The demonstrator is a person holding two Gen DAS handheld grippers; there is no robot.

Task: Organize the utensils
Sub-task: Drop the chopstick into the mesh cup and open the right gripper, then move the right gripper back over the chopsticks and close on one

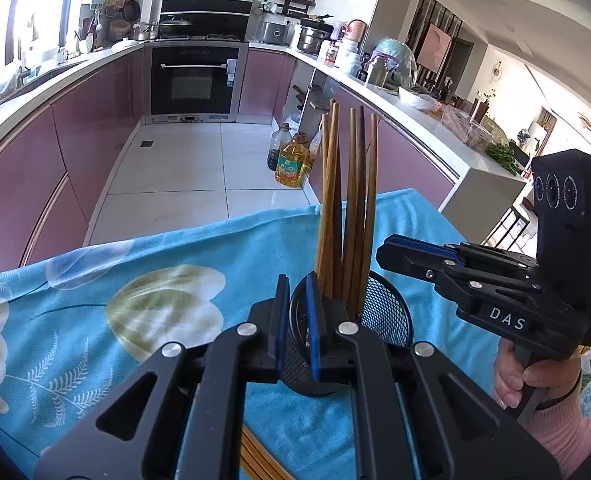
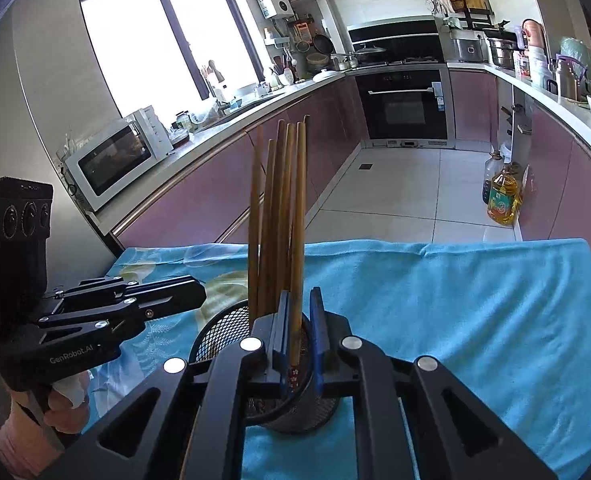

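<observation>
While right gripper (image 2: 298,334) is loosening, jaws narrow, around a chopstick (image 2: 296,248) in the mesh holder (image 2: 215,332), left gripper (image 1: 295,320) is pinching its rim; next, lift clear.

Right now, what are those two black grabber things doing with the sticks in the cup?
A person is tidying chopsticks into a black mesh cup on a table with a blue cloth. The right gripper is over the cup with one chopstick between its pads, which stand a little apart. The left gripper is shut on the cup's rim. More chopsticks lie on the cloth.
</observation>
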